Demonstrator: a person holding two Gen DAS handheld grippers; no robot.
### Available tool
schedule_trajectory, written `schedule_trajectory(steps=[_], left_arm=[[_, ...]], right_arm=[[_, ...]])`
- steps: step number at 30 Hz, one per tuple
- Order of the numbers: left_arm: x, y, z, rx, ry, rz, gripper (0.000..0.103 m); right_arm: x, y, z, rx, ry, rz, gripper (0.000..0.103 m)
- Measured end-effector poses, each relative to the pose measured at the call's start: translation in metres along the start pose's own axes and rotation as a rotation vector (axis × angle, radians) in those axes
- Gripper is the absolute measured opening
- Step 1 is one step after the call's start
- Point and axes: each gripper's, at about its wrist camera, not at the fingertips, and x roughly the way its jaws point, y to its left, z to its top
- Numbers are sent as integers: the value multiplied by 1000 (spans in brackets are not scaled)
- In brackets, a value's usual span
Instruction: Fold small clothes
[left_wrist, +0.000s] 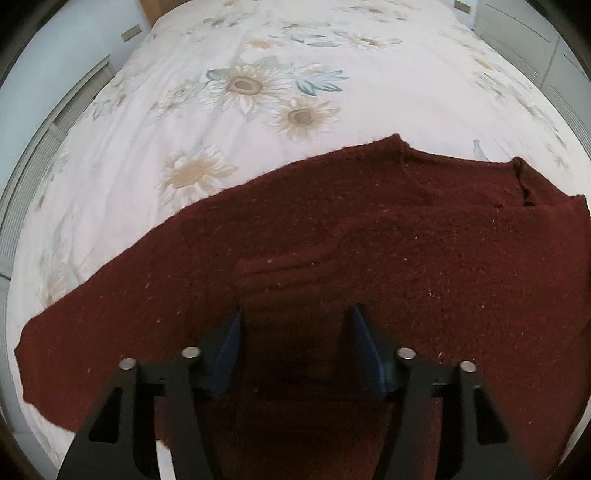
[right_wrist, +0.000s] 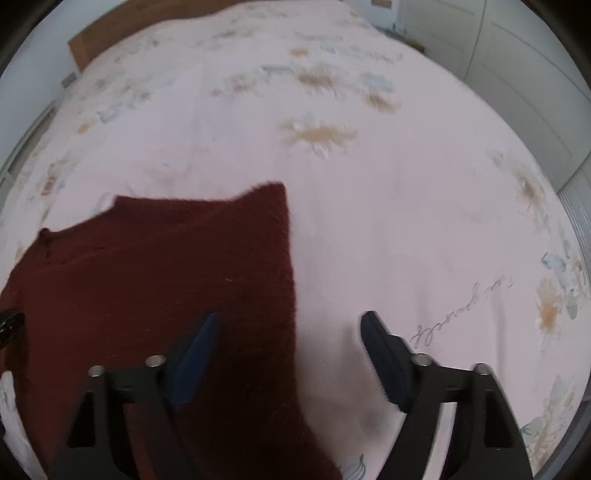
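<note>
Both grippers are spread wide, gripping nothing. Left gripper (left_wrist: 293, 325) sits over the garment (left_wrist: 332, 251), spread on the bedsheet (left_wrist: 147, 140); right gripper (right_wrist: 291, 328) straddles its edge.

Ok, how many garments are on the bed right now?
1: a dark red knit garment spread flat on the floral bedsheet, under the left gripper and beside the right gripper. Others could lie out of frame.
</note>
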Motion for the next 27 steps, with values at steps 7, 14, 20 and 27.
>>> schedule_trajectory(steps=[7, 14, 20, 27], left_arm=[[-44, -5, 5, -24, -82, -30, 102], [-58, -38, 4, 18, -149, -68, 102], [-14, -71, -17, 54, -82, -84, 102], [12, -65, -35, 39, -47, -99, 102]], right_arm=[[-40, 41, -1, -121, -95, 10, 103], [-47, 101, -17, -242, -161, 31, 102], [-9, 128, -51, -293, -99, 26, 102], [29, 111, -65, -271, -60, 37, 102]])
